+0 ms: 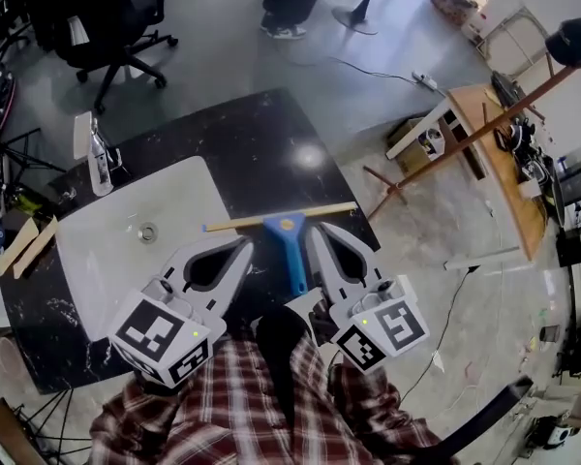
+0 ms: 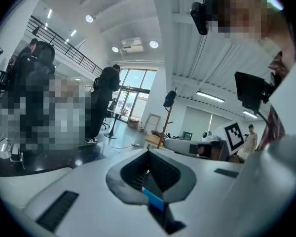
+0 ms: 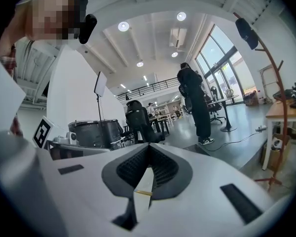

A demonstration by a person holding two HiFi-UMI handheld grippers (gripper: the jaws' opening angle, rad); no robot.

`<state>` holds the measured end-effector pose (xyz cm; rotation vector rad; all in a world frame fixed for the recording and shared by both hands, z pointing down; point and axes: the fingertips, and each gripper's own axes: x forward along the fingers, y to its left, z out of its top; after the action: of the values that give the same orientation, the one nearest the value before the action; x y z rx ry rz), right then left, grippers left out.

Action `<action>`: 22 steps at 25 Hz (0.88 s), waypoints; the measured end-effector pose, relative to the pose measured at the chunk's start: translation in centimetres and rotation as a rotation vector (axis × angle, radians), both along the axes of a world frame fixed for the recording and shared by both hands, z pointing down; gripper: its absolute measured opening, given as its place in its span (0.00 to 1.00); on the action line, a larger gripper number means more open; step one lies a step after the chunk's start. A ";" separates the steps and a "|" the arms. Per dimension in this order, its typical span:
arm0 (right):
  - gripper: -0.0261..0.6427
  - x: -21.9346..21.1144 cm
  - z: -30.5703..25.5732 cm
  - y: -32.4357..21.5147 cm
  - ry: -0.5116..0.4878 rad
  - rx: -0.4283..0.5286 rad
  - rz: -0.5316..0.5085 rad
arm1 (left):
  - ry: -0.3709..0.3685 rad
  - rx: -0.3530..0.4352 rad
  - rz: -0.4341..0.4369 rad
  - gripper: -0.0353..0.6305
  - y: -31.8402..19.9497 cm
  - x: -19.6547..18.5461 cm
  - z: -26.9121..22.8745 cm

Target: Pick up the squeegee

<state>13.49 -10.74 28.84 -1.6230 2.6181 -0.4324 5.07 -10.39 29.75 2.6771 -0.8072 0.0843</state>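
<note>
Lying flat, the squeegee [image 1: 287,227] rested on the black counter [image 1: 261,148] beside the sink [image 1: 174,201], its blue handle toward the person, handy for grasping. The left hand-held gripper [image 1: 246,246] and right hand-held gripper [image 1: 311,230] flanked it, jaws together, apparently gripping nothing.

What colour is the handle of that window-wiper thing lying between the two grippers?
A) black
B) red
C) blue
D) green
C: the squeegee has a blue handle running back from its pale blade, between the left gripper and the right gripper.
</note>
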 end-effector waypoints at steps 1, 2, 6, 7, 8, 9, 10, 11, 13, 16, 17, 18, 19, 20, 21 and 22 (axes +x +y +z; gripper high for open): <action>0.06 -0.2 0.4 -0.3 0.001 -0.010 0.002 | 0.002 -0.004 0.005 0.07 -0.2 -0.1 0.2; 0.06 -0.4 0.7 -0.6 0.003 -0.020 0.002 | 0.004 -0.007 0.007 0.07 -0.4 -0.2 0.3; 0.06 -0.9 0.9 -1.5 0.018 -0.024 0.000 | 0.016 -0.007 0.002 0.07 -1.4 -0.6 0.3; 0.06 -0.9 0.8 -1.7 0.024 -0.025 -0.002 | 0.020 -0.007 -0.003 0.07 -1.6 -0.7 0.3; 0.06 -0.9 0.7 -1.9 0.029 -0.027 -0.007 | 0.025 -0.008 -0.008 0.07 -1.8 -0.7 0.2; 0.06 -1.0 0.7 -2.0 0.034 -0.032 -0.013 | 0.029 -0.009 -0.012 0.07 -2.0 -0.8 0.2; 0.06 -1.0 0.6 -2.1 0.038 -0.036 -0.018 | 0.033 -0.010 -0.015 0.07 -2.1 -0.8 0.1; 0.06 -1.0 0.6 -2.2 0.040 -0.039 -0.022 | 0.035 -0.010 -0.017 0.07 -2.1 -0.8 0.0; 0.06 -0.9 0.6 -2.4 0.042 -0.045 -0.024 | 0.038 -0.010 -0.020 0.07 -2.2 -0.8 0.0; 0.06 -0.8 0.7 -2.7 0.048 -0.057 -0.027 | 0.041 -0.012 -0.018 0.07 -2.4 -0.7 0.1; 0.06 -0.8 0.7 -2.8 0.049 -0.059 -0.028 | 0.041 -0.013 -0.016 0.07 -2.4 -0.6 0.2; 0.09 -0.7 0.7 -2.9 0.044 -0.059 -0.030 | 0.041 -0.014 -0.015 0.07 -2.5 -0.6 0.2; 0.12 -0.7 0.6 -3.1 0.035 -0.059 -0.033 | 0.042 -0.015 -0.015 0.07 -2.5 -0.5 0.2; 0.16 -0.7 0.6 -3.2 0.026 -0.059 -0.036 | 0.043 -0.016 -0.016 0.07 -2.5 -0.5 0.3; 0.20 -0.7 0.6 -3.3 0.024 -0.059 -0.039 | 0.045 -0.017 -0.017 0.07 -2.6 -0.5 0.3; 0.24 -0.7 0.6 -3.5 0.028 -0.059 -0.041 | 0.046 -0.018 -0.018 0.07 -2.6 -0.5 0.4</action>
<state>12.83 -14.22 29.41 -1.6058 2.6884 -0.4970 4.56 -13.01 30.11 2.6447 -0.8124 0.0259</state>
